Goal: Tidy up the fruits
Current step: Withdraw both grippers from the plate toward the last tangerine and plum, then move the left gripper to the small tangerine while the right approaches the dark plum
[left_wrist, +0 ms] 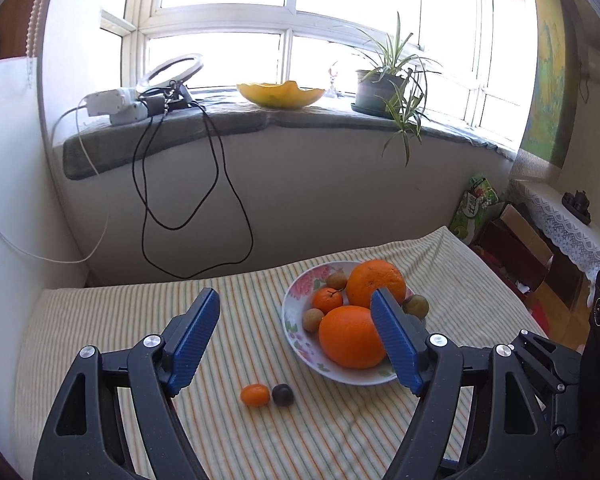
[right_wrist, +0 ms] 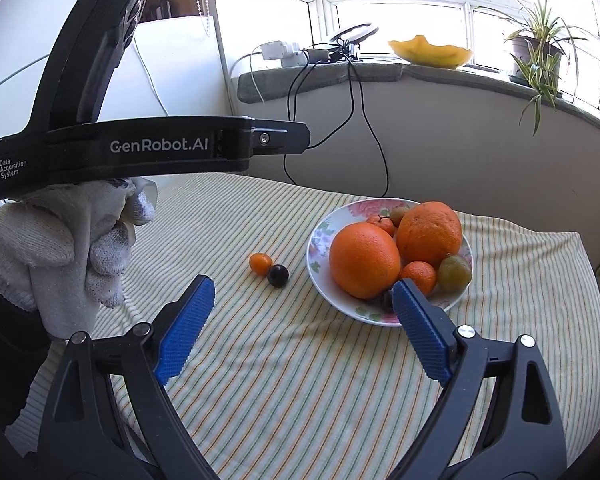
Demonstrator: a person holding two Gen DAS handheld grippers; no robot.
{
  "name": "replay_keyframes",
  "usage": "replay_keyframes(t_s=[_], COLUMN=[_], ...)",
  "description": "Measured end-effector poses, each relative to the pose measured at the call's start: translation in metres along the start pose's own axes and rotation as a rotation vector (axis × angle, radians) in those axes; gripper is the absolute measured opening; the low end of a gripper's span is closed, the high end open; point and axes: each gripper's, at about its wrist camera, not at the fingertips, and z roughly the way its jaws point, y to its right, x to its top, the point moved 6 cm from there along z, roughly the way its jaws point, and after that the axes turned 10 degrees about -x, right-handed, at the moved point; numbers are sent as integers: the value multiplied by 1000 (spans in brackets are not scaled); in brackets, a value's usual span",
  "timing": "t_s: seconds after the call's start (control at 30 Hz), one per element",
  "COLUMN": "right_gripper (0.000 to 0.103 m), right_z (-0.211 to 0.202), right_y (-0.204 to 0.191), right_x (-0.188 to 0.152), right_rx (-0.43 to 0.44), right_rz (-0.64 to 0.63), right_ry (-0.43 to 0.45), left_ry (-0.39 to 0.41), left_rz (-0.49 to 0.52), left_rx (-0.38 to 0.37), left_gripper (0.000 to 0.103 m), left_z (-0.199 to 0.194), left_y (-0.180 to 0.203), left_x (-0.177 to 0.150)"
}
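Note:
A flowered white bowl (left_wrist: 296, 320) (right_wrist: 320, 258) on the striped cloth holds two big oranges (left_wrist: 350, 336) (right_wrist: 364, 260), small tangerines (left_wrist: 327, 300) (right_wrist: 419, 276) and small brownish-green fruits (left_wrist: 313, 319) (right_wrist: 455, 273). To the bowl's left, a small orange kumquat (left_wrist: 255, 395) (right_wrist: 260, 262) and a dark round fruit (left_wrist: 283, 394) (right_wrist: 278, 275) lie side by side on the cloth. My left gripper (left_wrist: 294, 312) is open above the cloth, nothing between its blue pads. My right gripper (right_wrist: 302, 296) is open too, empty, its right finger in front of the bowl's near rim.
The other gripper's black body (right_wrist: 140, 148), held by a white-gloved hand (right_wrist: 64, 248), fills the left of the right wrist view. Behind the table a grey windowsill (left_wrist: 240, 120) carries a yellow dish (left_wrist: 280, 94), a potted plant (left_wrist: 384, 88) and dangling black cables (left_wrist: 220, 184). Boxes (left_wrist: 516, 248) stand off the table's right.

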Motion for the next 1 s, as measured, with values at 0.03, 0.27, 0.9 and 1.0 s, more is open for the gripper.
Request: replay_keyframes(t_s=[0.03, 0.27, 0.9, 1.0], right_gripper=[93, 93, 45, 37], right_z=[0, 5, 66, 78], right_y=[-2, -17, -43, -43], right_x=[0, -1, -26, -28], right_rx=[6, 47, 74, 61], right_rz=[1, 2, 10, 20], right_ry=[-2, -21, -150, -168], left_ry=[3, 13, -146, -175], left_rz=[-7, -73, -105, -115], left_rx=[6, 23, -102, -124], left_gripper=[78, 78, 36, 36], left_z=[-4, -24, 8, 19], left_y=[-4, -38, -53, -54], left_x=[-2, -20, -77, -84])
